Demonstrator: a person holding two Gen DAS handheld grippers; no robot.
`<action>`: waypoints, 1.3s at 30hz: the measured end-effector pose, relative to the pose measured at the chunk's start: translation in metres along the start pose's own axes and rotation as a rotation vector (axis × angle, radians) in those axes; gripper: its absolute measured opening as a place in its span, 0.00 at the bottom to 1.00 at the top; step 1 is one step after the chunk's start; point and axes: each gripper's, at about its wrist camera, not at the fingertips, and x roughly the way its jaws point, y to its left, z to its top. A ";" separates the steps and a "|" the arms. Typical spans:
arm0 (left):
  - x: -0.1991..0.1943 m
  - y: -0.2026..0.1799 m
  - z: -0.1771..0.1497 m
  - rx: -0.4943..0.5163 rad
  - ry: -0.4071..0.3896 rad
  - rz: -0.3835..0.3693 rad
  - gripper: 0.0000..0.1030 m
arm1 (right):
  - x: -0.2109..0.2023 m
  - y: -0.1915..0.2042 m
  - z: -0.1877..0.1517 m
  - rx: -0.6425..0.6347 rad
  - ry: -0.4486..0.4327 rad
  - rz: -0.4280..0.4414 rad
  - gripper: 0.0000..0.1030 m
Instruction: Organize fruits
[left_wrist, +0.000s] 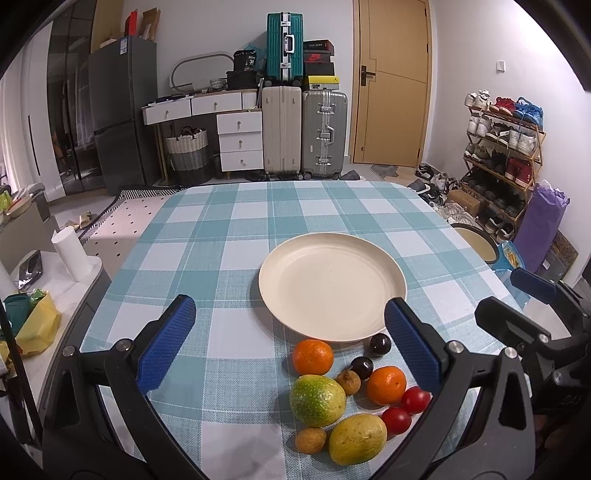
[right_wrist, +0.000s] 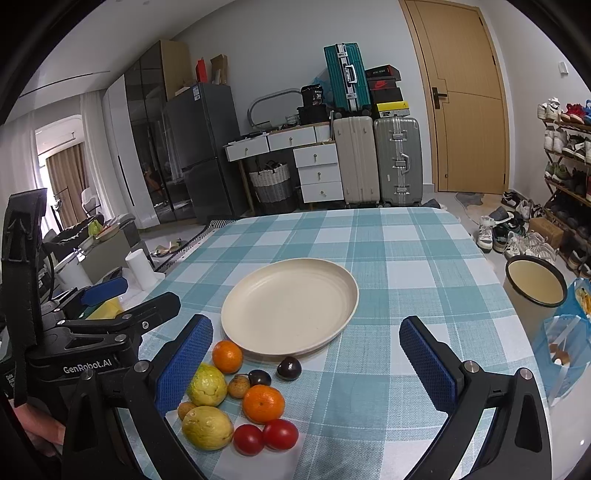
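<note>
Right view: left gripper (right_wrist: 110, 295) cut by frame edge. Shoe rack (right_wrist: 569, 155) cropped at right. Shoebox labels unreadable.

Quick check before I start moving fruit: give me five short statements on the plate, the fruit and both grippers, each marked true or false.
1. The plate holds no fruit. True.
2. The left gripper is shut on an orange. False: it is open and holds nothing.
3. Two red tomatoes lie side by side on the tablecloth. True.
4. The right gripper is open. True.
5. All the fruit lies beyond the plate's far rim. False: it is bunched on the near side, between the plate and the grippers.
</note>
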 end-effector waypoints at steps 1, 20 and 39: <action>0.003 0.000 -0.001 -0.002 0.005 -0.001 0.99 | 0.000 0.000 0.000 0.000 0.000 0.000 1.00; 0.010 0.003 -0.005 -0.006 0.017 -0.005 0.99 | 0.000 0.000 -0.001 0.002 -0.001 -0.001 1.00; 0.015 0.004 -0.011 -0.009 0.022 -0.005 0.99 | -0.004 0.009 -0.002 -0.006 -0.002 0.009 1.00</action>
